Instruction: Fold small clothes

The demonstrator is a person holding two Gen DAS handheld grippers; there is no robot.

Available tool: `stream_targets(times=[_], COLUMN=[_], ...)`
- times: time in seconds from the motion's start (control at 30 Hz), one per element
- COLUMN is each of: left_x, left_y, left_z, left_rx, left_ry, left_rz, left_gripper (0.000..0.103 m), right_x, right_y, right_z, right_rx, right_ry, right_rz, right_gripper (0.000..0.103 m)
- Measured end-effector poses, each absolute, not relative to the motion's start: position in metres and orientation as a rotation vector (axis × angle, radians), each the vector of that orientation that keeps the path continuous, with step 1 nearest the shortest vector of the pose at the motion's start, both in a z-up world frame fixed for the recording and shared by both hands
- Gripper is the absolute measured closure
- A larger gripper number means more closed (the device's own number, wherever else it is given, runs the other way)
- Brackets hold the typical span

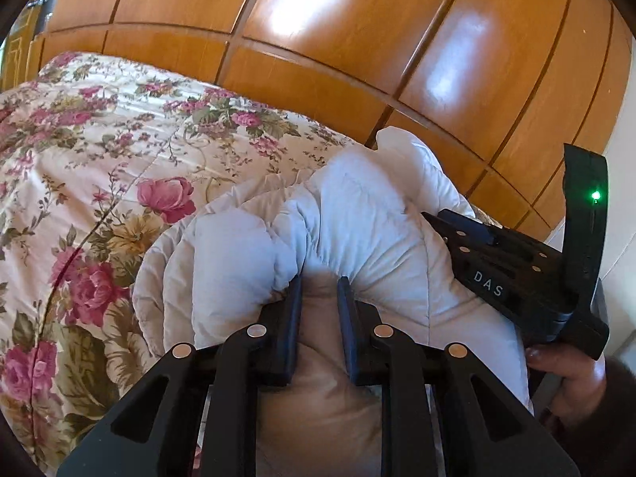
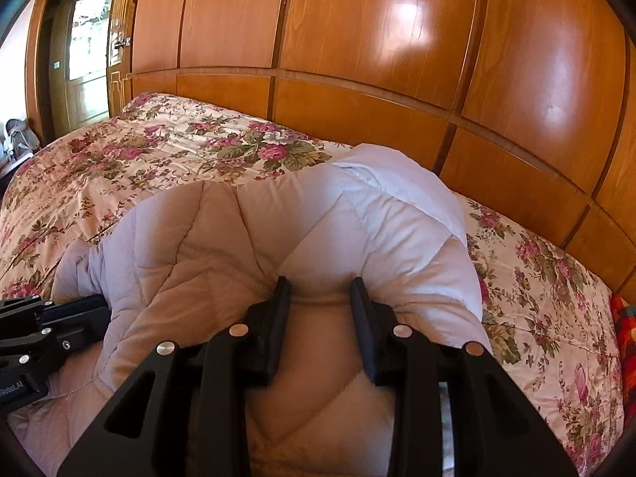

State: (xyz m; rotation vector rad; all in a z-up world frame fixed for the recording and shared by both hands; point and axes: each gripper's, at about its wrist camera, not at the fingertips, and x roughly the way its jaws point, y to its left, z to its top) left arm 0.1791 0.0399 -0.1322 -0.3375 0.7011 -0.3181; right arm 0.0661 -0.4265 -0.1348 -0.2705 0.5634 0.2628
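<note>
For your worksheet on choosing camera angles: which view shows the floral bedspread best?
The right wrist view: the floral bedspread spreads across the bed on both sides of the white quilted garment. The left wrist view shows it only on the left; the garment hides the rest.

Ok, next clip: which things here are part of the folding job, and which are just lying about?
Part of the job:
- white quilted garment
- left gripper, fingers around a bunched fold of it
- right gripper, fingers around another fold

Just there:
- floral bedspread underneath
- wooden wardrobe behind
- red patterned cloth at the bed's edge
</note>
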Motion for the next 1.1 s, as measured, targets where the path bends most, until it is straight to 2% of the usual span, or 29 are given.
stream_targets(times=[0.07, 0.13, 0.23, 0.27, 0.3, 0.4, 0.47, 0.5, 0.53, 0.6, 0.7, 0.9, 1.1], left_x=[0.174, 0.169, 0.157, 0.152, 0.149, 0.141, 0.136, 0.134, 0.131, 0.127, 0.127, 0.14, 0.153], left_y=[0.041, 0.042, 0.046, 0.047, 0.046, 0.046, 0.049, 0.05, 0.052, 0.054, 0.056, 0.073, 0.088], left_z=[-0.129, -0.123, -0.112, -0.109, -0.108, -0.104, -0.102, -0.101, -0.101, -0.1, -0.106, -0.127, -0.151], left_rx=[-0.339, -0.342, -0.351, -0.341, -0.331, -0.298, -0.298, -0.303, -0.311, -0.315, -0.324, -0.47, -0.612], left_ry=[0.686, 0.677, 0.659, 0.65, 0.646, 0.64, 0.635, 0.633, 0.629, 0.622, 0.666, 0.777, 0.875], left_rz=[-0.318, -0.313, -0.292, -0.282, -0.279, -0.269, -0.252, -0.254, -0.255, -0.233, -0.228, -0.307, -0.434], left_gripper=[0.084, 0.084, 0.084, 0.084, 0.084, 0.084, 0.076, 0.061, 0.042, 0.027, 0.026, 0.013, 0.01], right_x=[0.064, 0.059, 0.047, 0.041, 0.037, 0.025, 0.015, 0.011, 0.006, 0.001, -0.004, 0.005, 0.031], right_y=[-0.43, -0.434, -0.441, -0.445, -0.449, -0.462, -0.47, -0.473, -0.478, -0.485, -0.499, -0.53, -0.558], right_z=[-0.133, -0.129, -0.121, -0.117, -0.115, -0.109, -0.107, -0.107, -0.106, -0.107, -0.108, -0.117, -0.132], right_rx=[-0.259, -0.253, -0.23, -0.213, -0.2, -0.161, -0.155, -0.153, -0.15, -0.151, -0.128, 0.01, 0.22], right_ry=[0.555, 0.544, 0.516, 0.498, 0.49, 0.497, 0.504, 0.505, 0.508, 0.518, 0.544, 0.645, 0.801], right_rz=[0.266, 0.243, 0.205, 0.192, 0.189, 0.202, 0.196, 0.196, 0.197, 0.188, 0.195, 0.284, 0.474], right_gripper=[0.068, 0.06, 0.038, 0.025, 0.022, 0.02, 0.013, 0.008, 0.007, 0.004, 0.002, 0.002, 0.002])
